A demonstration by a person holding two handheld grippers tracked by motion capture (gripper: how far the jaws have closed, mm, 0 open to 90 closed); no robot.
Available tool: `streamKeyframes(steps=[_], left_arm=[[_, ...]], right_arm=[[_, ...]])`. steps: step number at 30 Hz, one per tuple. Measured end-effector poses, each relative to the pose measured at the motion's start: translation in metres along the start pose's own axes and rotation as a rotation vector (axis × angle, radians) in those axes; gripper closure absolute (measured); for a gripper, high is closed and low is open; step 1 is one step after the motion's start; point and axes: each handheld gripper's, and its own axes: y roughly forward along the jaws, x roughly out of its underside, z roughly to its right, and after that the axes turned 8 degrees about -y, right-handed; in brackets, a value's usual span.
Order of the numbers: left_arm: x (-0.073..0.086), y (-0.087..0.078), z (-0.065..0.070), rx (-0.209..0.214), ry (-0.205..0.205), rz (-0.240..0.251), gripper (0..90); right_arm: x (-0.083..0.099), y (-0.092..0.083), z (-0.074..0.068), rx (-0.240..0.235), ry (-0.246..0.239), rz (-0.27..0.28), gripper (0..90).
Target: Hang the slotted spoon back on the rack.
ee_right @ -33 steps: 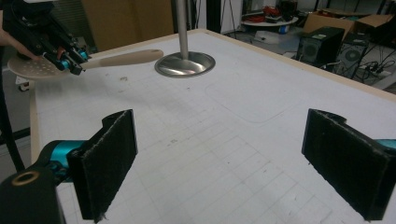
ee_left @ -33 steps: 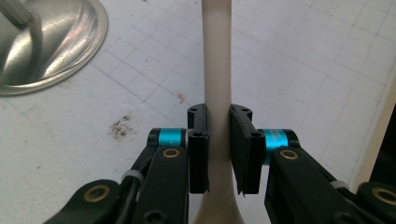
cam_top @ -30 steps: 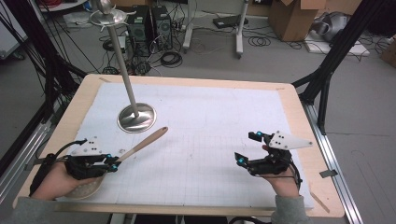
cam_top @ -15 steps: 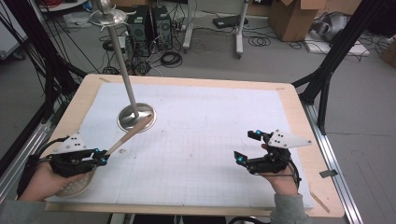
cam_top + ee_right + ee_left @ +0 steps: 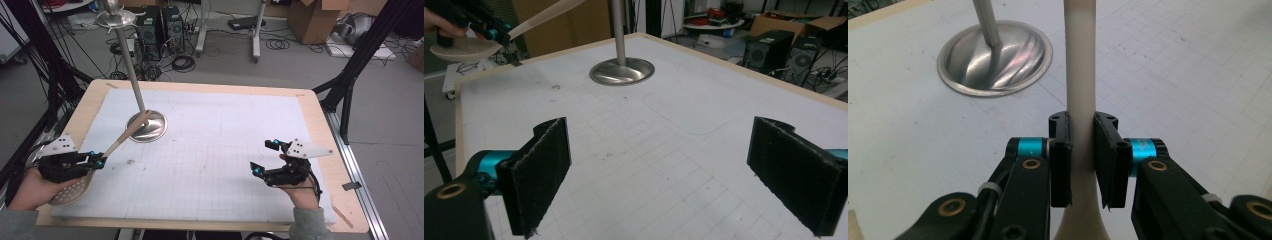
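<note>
While clamped on the wooden slotted spoon at lower left, left gripper shut firmly around its handle; right gripper idle, jaws wide, lower right. Best kept tilted, handle tip steered clear of the metal stand pole.

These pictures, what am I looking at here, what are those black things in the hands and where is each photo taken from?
A person sits at a table covered with a white gridded mat, holding a hand-operated claw in each hand. The high view looks down from above; the other two pictures come from small cameras riding on each claw, looking along its black jaws. The left claw is shut on the handle of a pale wooden slotted spoon, lifted off the mat. The right claw stands open and holds nothing. On the mat stands a metal stand with a round base and a tall pole.
</note>
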Motion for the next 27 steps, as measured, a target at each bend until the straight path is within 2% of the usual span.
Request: streamKeyframes(steps=[7,12,27], left_arm=[[-0.005,-0.006,-0.005,-0.004,-0.005,0.019,77.7],[-0.009,-0.011,-0.010,-0.004,-0.027,0.045,77.7],[-0.024,-0.027,-0.017,-0.017,-0.035,0.092,77.7]], right_arm=[[0.000,-0.001,0.001,0.001,0.002,-0.001,9.4],[0.002,-0.001,0.002,0.000,0.009,-0.004,9.4],[0.005,-0.003,0.005,0.008,0.022,-0.002,9.4]])
